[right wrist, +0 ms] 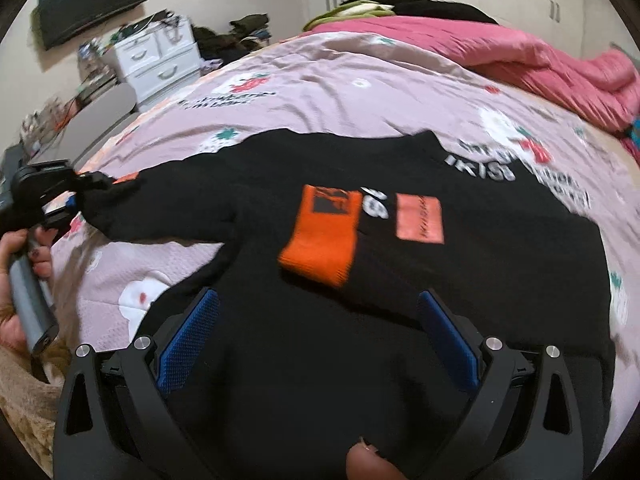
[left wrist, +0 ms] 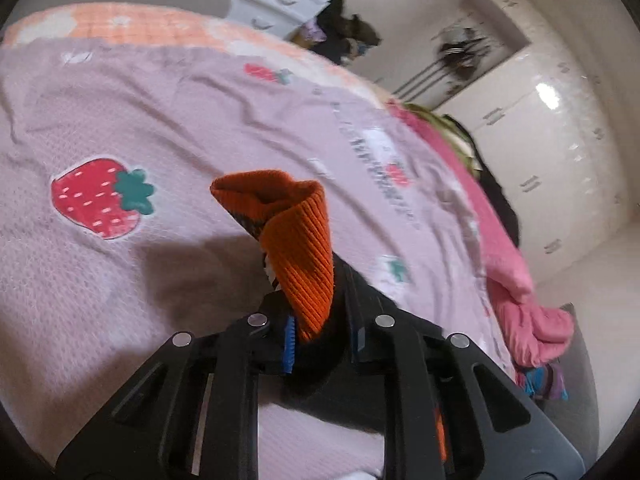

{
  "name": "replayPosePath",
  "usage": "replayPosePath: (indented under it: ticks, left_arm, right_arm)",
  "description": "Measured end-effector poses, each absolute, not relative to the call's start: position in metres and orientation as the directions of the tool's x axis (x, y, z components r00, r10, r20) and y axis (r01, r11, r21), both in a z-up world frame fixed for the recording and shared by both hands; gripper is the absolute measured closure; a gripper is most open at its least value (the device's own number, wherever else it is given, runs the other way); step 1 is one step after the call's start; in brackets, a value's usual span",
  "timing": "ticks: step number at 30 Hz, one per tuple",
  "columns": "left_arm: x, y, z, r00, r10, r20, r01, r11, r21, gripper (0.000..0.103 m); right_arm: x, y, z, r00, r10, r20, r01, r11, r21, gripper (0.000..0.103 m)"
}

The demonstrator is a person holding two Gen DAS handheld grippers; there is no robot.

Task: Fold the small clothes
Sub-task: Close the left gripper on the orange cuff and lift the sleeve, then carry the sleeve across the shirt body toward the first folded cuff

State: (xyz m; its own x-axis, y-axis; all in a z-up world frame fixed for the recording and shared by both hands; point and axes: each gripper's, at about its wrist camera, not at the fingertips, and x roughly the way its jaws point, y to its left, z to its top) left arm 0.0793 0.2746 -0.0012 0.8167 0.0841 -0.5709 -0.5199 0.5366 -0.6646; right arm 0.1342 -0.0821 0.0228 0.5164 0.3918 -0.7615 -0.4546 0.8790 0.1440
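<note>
One left claw (left wrist: 320,332) grips sweater's (right wrist: 360,320) orange cuff (left wrist: 296,240).

I count one black sweater (right wrist: 400,280) spread on my bed, with two orange cuffs: one (left wrist: 298,240) pinched in my left gripper (left wrist: 320,332), one (right wrist: 320,240) folded across the chest. Two grippers in all; the right gripper (right wrist: 318,344) shows two blue pads (right wrist: 188,340). One pink label (right wrist: 420,218) on the sweater. One lilac bedspread (left wrist: 160,120), one pink duvet (right wrist: 520,60), one white drawer unit (right wrist: 156,60), one wall screen (right wrist: 92,0).
</note>
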Motion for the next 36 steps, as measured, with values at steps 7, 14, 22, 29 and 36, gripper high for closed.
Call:
replayPosePath:
  ticks: [7, 14, 22, 29, 36]
  left_arm:
    - [0.082, 0.239, 0.037, 0.903, -0.027, -0.429, -0.316, 0.634, -0.705, 0.093]
    - [0.084, 0.208, 0.061, 0.927, -0.073, -0.369, -0.209, 0.717, -0.665, 0.093]
    - [0.089, 0.184, 0.062, 0.921, -0.150, -0.359, -0.134, 0.743, -0.655, 0.093]
    - [0.098, 0.155, 0.066, 0.912, -0.208, -0.354, -0.067, 0.774, -0.629, 0.093]
    - [0.106, 0.137, 0.066, 0.896, -0.255, -0.363, -0.026, 0.787, -0.616, 0.093]
  right_arm:
    - [0.134, -0.106, 0.021, 0.527, 0.411, -0.744, -0.395, 0.893, 0.214, 0.004]
    - [0.139, -0.134, 0.022, 0.539, 0.414, -0.734, -0.329, 0.905, 0.269, 0.004]
    - [0.141, -0.150, 0.028, 0.553, 0.418, -0.720, -0.302, 0.907, 0.294, 0.004]
    - [0.142, -0.172, 0.038, 0.587, 0.414, -0.696, -0.266, 0.910, 0.317, 0.004]
    - [0.144, -0.194, 0.048, 0.620, 0.403, -0.674, -0.229, 0.914, 0.335, 0.004]
